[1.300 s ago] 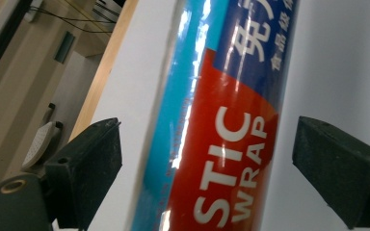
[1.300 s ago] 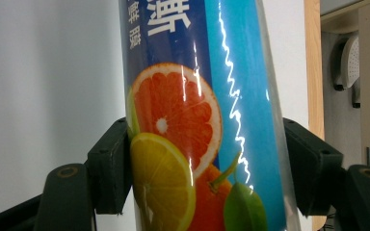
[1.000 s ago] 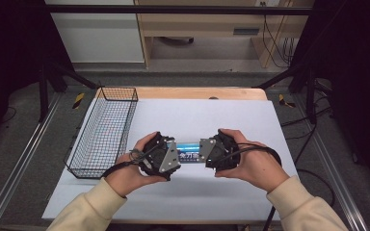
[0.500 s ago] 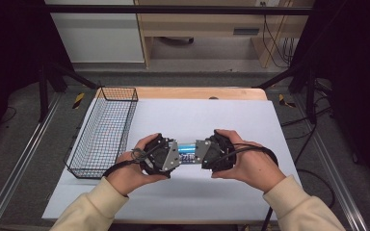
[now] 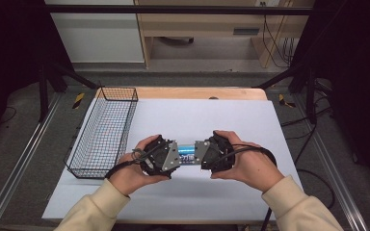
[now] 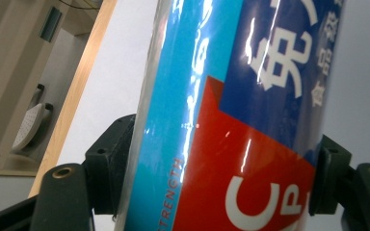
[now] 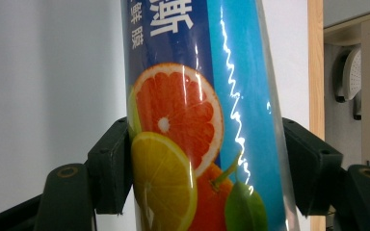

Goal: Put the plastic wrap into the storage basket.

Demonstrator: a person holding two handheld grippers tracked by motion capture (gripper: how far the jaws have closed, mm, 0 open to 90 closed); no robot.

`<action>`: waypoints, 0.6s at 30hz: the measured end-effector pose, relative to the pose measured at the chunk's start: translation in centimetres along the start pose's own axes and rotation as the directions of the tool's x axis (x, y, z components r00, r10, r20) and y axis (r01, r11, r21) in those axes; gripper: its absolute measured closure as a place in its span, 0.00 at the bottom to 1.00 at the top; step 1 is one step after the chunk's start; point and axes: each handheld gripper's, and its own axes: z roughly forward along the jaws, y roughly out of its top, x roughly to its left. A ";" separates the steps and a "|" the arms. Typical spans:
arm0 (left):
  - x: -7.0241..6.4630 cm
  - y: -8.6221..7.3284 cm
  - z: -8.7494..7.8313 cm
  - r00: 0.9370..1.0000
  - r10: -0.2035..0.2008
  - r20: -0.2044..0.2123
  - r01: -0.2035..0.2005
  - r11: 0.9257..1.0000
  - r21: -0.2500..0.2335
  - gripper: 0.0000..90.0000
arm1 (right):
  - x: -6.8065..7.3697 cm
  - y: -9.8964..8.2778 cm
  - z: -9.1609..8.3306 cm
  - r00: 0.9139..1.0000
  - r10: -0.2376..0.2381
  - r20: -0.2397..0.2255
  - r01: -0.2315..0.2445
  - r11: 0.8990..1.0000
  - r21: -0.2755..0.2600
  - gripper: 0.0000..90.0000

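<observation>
Both hands have slid slightly toward six o'clock. The left gripper (image 5: 172, 158) and right gripper (image 5: 201, 155) each pinch an end of the cling-film roll (image 5: 187, 154) (citrus-printed wrapper), three o'clock of the wire basket (image 5: 103, 132); probably carrying it.

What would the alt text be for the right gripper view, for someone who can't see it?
A glossy blue roll printed with a halved orange, a lemon slice and a green fruit stands close up between the right gripper's two black jaws, which press on its sides. Behind it lies a white table cover, with a wooden table edge at the right.
</observation>
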 end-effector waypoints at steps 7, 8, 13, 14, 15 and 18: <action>-0.6 -0.2 -0.3 1.000 0.002 -0.019 -0.002 1.000 0.004 0.30 | 0.4 -0.2 0.4 1.000 -0.008 0.004 0.008 1.000 -0.015 0.32; -0.7 -0.2 -0.3 1.000 -0.008 -0.020 0.008 1.000 -0.005 0.30 | 0.5 -0.2 0.5 1.000 -0.012 0.009 0.012 1.000 -0.013 0.32; -0.6 -0.7 -0.5 0.999 -0.039 -0.026 0.039 0.999 -0.002 0.31 | 0.6 -0.5 0.7 0.998 -0.008 0.065 0.007 1.000 0.027 0.14; -0.5 -0.8 -0.5 0.999 -0.042 -0.026 0.042 0.999 0.002 0.31 | 0.5 -0.7 0.5 0.998 -0.005 0.069 0.003 1.000 0.026 0.14; -0.5 -0.8 -0.5 0.999 -0.042 -0.026 0.042 0.999 0.002 0.31 | 0.5 -0.7 0.5 0.998 -0.005 0.069 0.003 1.000 0.026 0.14; -0.4 -1.4 -0.7 0.998 -0.042 -0.038 0.042 0.999 0.020 0.31 | 0.4 -2.0 0.0 0.996 0.004 0.088 -0.008 0.999 0.044 0.08</action>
